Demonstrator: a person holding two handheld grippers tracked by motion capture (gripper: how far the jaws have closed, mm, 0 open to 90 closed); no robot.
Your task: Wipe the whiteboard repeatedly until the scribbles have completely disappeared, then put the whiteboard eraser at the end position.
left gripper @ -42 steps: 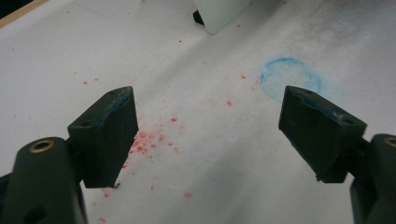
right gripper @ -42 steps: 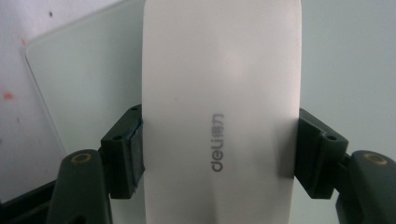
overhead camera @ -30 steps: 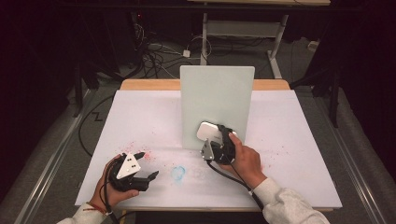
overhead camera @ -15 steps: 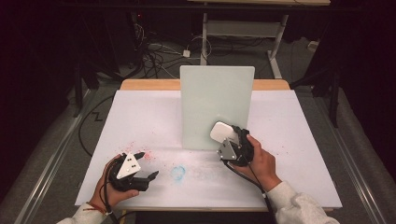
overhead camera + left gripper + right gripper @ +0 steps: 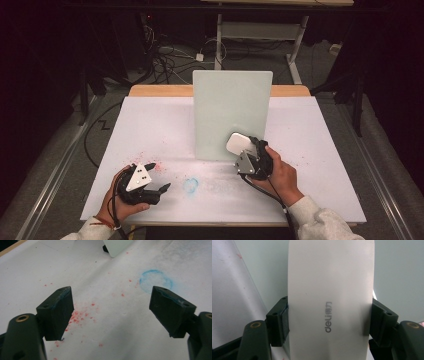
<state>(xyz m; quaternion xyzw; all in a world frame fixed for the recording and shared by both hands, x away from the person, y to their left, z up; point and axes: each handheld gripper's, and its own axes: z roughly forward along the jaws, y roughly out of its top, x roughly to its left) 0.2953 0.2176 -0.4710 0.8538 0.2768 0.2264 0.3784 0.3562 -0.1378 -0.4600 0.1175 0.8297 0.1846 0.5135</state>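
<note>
A pale green-white board [image 5: 232,110] stands upright at the middle of the white-covered table [image 5: 320,150]. My right gripper [image 5: 242,149] is shut on a white Deli eraser [image 5: 237,142] and holds it against the board's lower right part. In the right gripper view the eraser [image 5: 330,290] sits between the jaws of the right gripper [image 5: 329,320], with the board [image 5: 397,277] just behind it. My left gripper [image 5: 159,176] rests open on the table at the front left, with nothing between the jaws of the left gripper [image 5: 112,307].
A faint blue ring [image 5: 190,184] is drawn on the table cover between the two hands, and it appears as a blue ring [image 5: 156,281] past the left jaws. Red specks [image 5: 80,315] lie scattered under the left gripper. Cables and a desk frame [image 5: 260,30] lie beyond the table.
The right gripper with the eraser slid to the right along the board's lower part, then a little back. The left gripper stayed put.
</note>
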